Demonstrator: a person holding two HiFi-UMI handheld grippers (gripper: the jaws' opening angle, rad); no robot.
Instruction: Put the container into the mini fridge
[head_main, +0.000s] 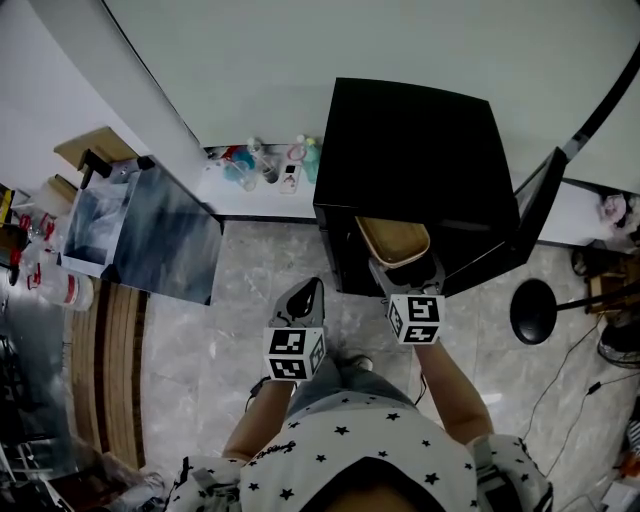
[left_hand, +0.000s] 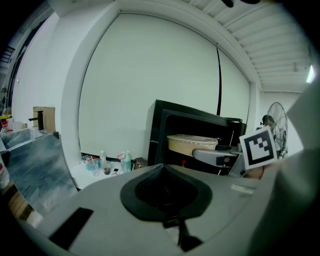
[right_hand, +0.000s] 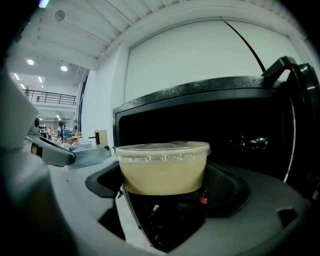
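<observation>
A round tan container (right_hand: 162, 167) with a clear lid sits between the jaws of my right gripper (right_hand: 165, 187), which is shut on it. In the head view the container (head_main: 395, 241) hangs at the mouth of the black mini fridge (head_main: 410, 150), with the right gripper (head_main: 402, 264) just in front of the opening. The fridge door (head_main: 535, 205) stands open to the right. The dark fridge interior (right_hand: 245, 137) lies right behind the container. My left gripper (head_main: 308, 292) is shut and holds nothing, out over the floor left of the fridge. From the left gripper (left_hand: 162, 170) view, the container (left_hand: 192, 144) shows at the fridge's front.
A low white ledge (head_main: 235, 195) with bottles and cups (head_main: 265, 160) runs left of the fridge. A glossy grey panel (head_main: 165, 235) leans further left. A black round stand base (head_main: 534, 311) and cables lie on the marble floor to the right. A fan (left_hand: 274, 120) stands beyond the fridge.
</observation>
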